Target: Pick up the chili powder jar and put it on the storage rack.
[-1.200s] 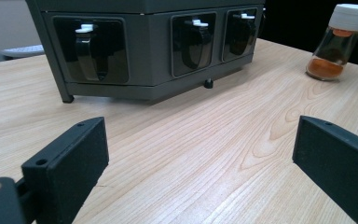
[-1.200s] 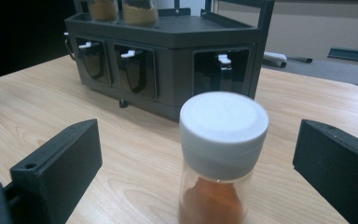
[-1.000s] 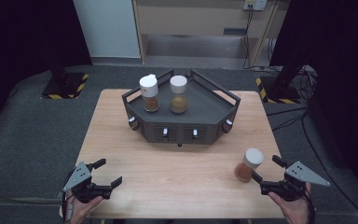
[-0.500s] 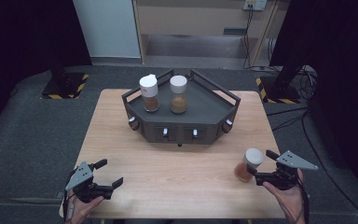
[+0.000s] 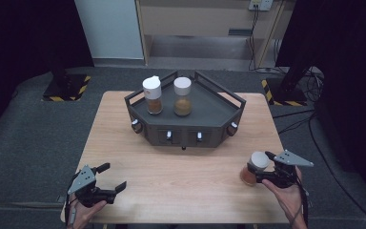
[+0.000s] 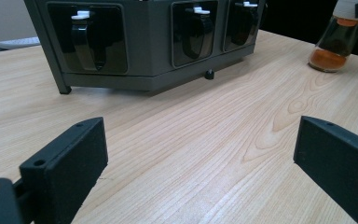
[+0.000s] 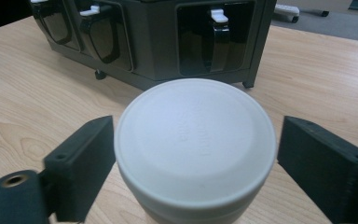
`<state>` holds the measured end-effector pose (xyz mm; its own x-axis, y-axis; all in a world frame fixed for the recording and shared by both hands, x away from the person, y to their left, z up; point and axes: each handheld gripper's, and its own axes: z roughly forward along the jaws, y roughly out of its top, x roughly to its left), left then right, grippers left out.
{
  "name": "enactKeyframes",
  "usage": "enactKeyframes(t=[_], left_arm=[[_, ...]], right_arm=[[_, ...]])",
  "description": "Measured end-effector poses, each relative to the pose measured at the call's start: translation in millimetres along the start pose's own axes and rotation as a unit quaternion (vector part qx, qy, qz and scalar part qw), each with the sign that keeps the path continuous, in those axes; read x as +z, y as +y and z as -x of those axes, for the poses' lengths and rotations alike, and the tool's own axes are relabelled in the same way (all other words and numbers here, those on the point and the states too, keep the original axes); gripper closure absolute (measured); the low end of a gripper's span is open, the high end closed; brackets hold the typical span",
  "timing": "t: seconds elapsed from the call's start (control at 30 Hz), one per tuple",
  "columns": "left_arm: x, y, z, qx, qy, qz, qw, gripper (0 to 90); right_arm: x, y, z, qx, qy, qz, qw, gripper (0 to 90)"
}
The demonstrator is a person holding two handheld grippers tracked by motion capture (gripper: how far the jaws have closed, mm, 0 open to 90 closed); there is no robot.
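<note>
A spice jar [image 5: 249, 175] with a white cap and brown contents stands on the wooden table [image 5: 181, 191] at the front right. My right gripper [image 5: 263, 167] reaches it from the right, one jaw on each side of the cap [image 7: 195, 140]. The jaws have just been closing. One pad looks to be at the cap's edge and the other shows a thin gap. My left gripper [image 5: 113, 176] rests open at the front left, with bare wood between its jaws [image 6: 200, 163]. The jar [image 6: 335, 44] shows far right in the left gripper view.
A dark grey rack [image 5: 209, 114] with dispenser slots along its front stands mid-table. Two more white-capped spice jars [image 5: 152, 95] [image 5: 182, 97] stand on top of it. Its front face [image 7: 158, 42] is just beyond the jar; bare wood lies between it and the grippers.
My right gripper slid left up to the jar, took it between its jaws, and the jaws narrowed around the cap. The left gripper and the jar stayed put.
</note>
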<state>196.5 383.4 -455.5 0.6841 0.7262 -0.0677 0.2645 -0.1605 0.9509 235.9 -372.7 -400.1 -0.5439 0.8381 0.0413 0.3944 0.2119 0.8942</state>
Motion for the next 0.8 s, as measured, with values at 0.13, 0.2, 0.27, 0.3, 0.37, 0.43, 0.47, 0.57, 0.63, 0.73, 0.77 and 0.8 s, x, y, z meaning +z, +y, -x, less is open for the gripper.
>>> enactKeyframes(t=[0.13,0.2,0.27,0.3,0.37,0.43,0.47,0.57,0.63,0.73,0.77,0.8], left_arm=[[0.6,0.2,-0.7,-0.002,-0.002,-0.002,1.0,1.6],[0.6,0.2,-0.8,-0.002,-0.002,-0.002,1.0,1.6],[0.6,0.2,-0.7,-0.002,-0.002,-0.002,1.0,1.6],[0.6,0.2,-0.7,-0.002,-0.002,-0.002,1.0,1.6],[0.5,0.1,-0.7,-0.002,-0.001,-0.002,1.0,1.6],[0.6,0.1,-0.9,-0.003,-0.002,-0.002,1.0,1.6],[0.8,0.1,-0.8,-0.003,-0.002,-0.002,1.0,1.6],[1.5,0.0,-1.2,-0.004,-0.002,-0.003,1.0,1.6],[1.8,0.0,-1.5,-0.004,-0.003,-0.003,1.0,1.6],[1.8,0.1,-1.4,-0.004,-0.003,-0.004,1.0,1.6],[1.9,0.2,-1.3,-0.004,-0.003,-0.005,1.0,1.6],[2.0,0.1,-1.4,-0.004,-0.003,-0.005,1.0,1.6]], right_arm=[[3.2,-1.7,0.3,-0.012,0.001,-0.006,0.9999,27.9],[3.6,-3.7,0.5,-0.013,0.004,-0.002,0.9999,33.3],[3.6,-3.6,-0.7,-0.019,0.004,0.0,0.9998,33.4],[3.8,-3.4,-1.6,-0.021,0.002,0.0,0.9998,33.5],[3.9,-3.9,-0.3,-0.019,0.004,0.001,0.9998,33.5],[3.6,-2.8,-1.6,-0.02,0.002,-0.001,0.9998,33.6],[3.5,-2.6,-1.7,-0.021,0.003,-0.001,0.9998,33.6],[3.2,-0.9,-4.0,-0.029,0.0,-0.004,0.9996,33.6],[3.4,1.5,-3.6,-0.032,0.002,-0.006,0.9995,33.7],[3.2,5.4,-2.6,-0.031,0.006,-0.002,0.9995,33.6],[3.1,7.2,-2.8,-0.031,0.007,-0.001,0.9995,33.6],[2.8,9.6,-2.8,-0.034,0.008,0.0,0.9994,33.6]])
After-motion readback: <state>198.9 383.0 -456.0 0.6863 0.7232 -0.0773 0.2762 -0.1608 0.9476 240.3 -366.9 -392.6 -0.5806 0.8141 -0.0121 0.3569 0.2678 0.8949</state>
